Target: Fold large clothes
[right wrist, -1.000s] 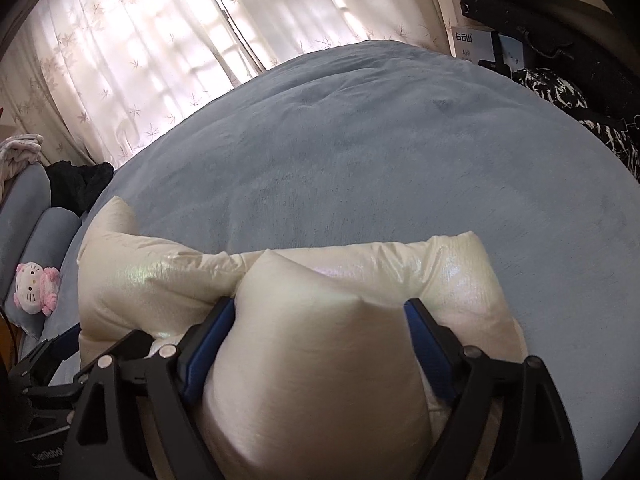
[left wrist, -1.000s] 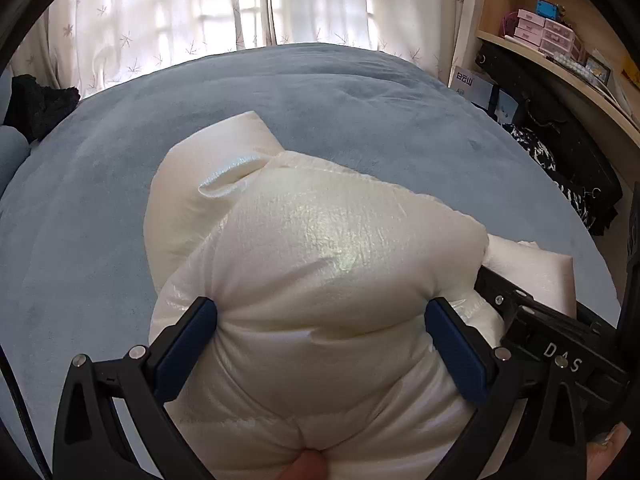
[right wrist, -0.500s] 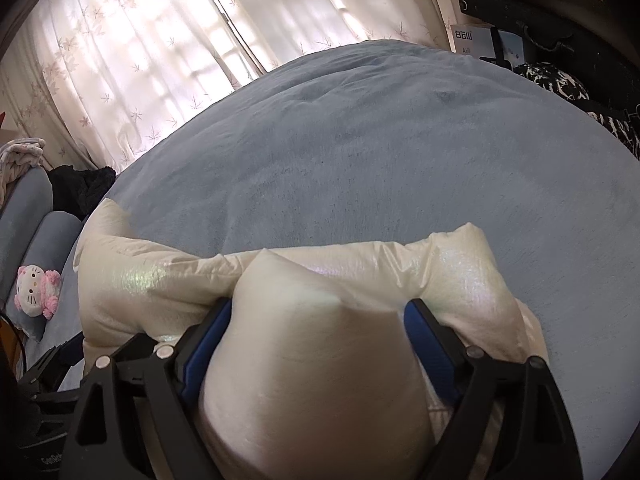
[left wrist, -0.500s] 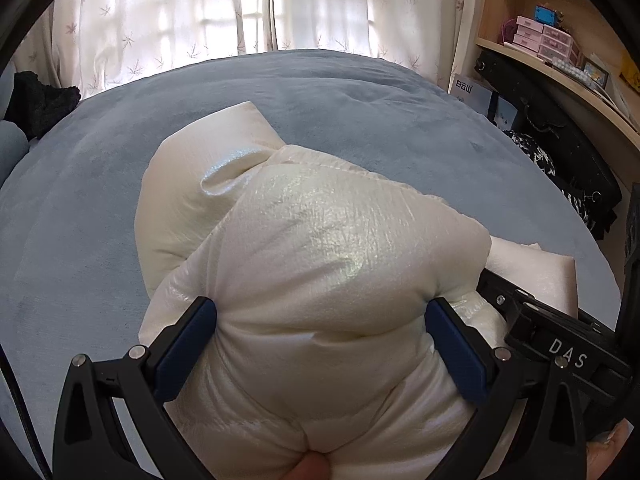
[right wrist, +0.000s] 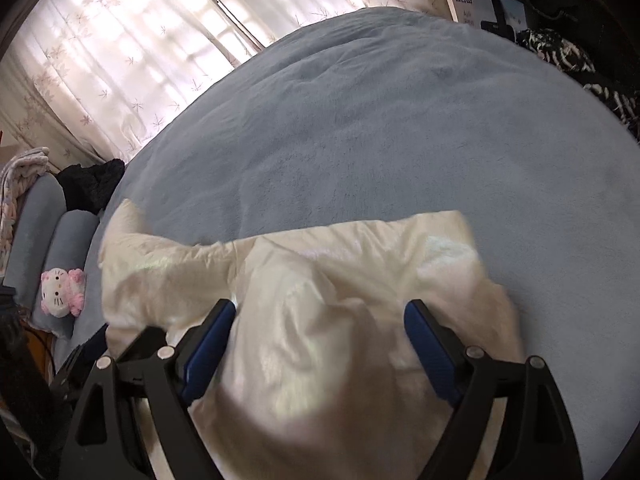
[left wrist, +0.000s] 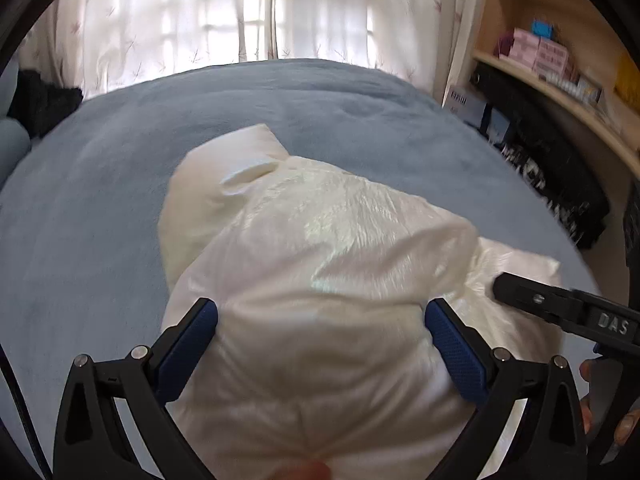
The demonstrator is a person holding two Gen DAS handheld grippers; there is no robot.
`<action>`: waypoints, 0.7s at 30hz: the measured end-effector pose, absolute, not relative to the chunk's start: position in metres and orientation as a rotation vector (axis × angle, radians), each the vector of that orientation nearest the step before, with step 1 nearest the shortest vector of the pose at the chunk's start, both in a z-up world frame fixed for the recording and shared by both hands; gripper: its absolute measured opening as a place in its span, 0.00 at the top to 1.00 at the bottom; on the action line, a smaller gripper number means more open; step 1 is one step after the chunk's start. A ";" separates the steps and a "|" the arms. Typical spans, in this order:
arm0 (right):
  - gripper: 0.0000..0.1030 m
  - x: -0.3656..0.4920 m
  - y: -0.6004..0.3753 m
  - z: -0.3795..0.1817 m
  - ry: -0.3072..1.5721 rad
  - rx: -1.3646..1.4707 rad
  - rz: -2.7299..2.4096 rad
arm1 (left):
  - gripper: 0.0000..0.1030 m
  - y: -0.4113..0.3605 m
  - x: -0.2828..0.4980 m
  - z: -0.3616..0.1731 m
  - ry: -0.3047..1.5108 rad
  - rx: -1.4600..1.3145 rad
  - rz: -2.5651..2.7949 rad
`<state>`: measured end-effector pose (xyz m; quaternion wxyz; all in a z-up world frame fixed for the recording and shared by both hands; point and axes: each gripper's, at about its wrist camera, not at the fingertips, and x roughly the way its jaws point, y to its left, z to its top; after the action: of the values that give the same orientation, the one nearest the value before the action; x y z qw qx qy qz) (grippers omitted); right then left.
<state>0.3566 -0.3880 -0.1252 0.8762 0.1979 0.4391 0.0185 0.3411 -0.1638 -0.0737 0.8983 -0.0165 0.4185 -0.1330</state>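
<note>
Left wrist: puffy, glossy white jacket (left wrist: 320, 280)

A wide bed covered in a plush grey-blue blanket (right wrist: 380, 128) fills most of both views, with sheer white curtains printed with small leaf sprigs (left wrist: 224, 16) hanging along the bright window behind it. At the bed's left edge, in the right wrist view, a small white-and-pink plush cat toy (right wrist: 63, 291) lies beside grey-blue bolster cushions (right wrist: 40, 220), with a heap of black fabric (right wrist: 90, 184) just beyond them. To the right of the bed a pale wooden shelf (left wrist: 560, 96) carries pink boxes (left wrist: 538, 54), and black-and-white patterned cloth (left wrist: 548, 184) is piled below it.
</note>
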 end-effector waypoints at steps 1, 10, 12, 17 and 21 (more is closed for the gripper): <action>0.17 0.351 -0.388 -0.119 0.907 0.400 0.042 | 0.01 -0.158 0.338 -0.069 0.868 -0.053 -0.280; 0.24 0.270 -0.347 -0.092 0.812 0.247 0.217 | 0.01 -0.136 0.279 -0.055 0.881 -0.060 -0.328; 0.35 0.263 -0.337 -0.108 0.846 0.179 0.195 | 0.01 -0.143 0.267 -0.064 0.881 0.015 -0.328; 0.38 0.253 -0.360 -0.128 0.888 0.221 0.108 | 0.01 -0.140 0.254 -0.080 0.876 0.063 -0.318; 0.38 0.241 -0.381 -0.120 0.909 0.244 0.067 | 0.01 -0.128 0.259 -0.075 0.931 -0.006 -0.343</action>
<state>0.2413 -0.3808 -0.1198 0.8907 0.1177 0.4379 0.0321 0.2590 -0.1275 -0.0747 0.8794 -0.0031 0.4468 -0.1646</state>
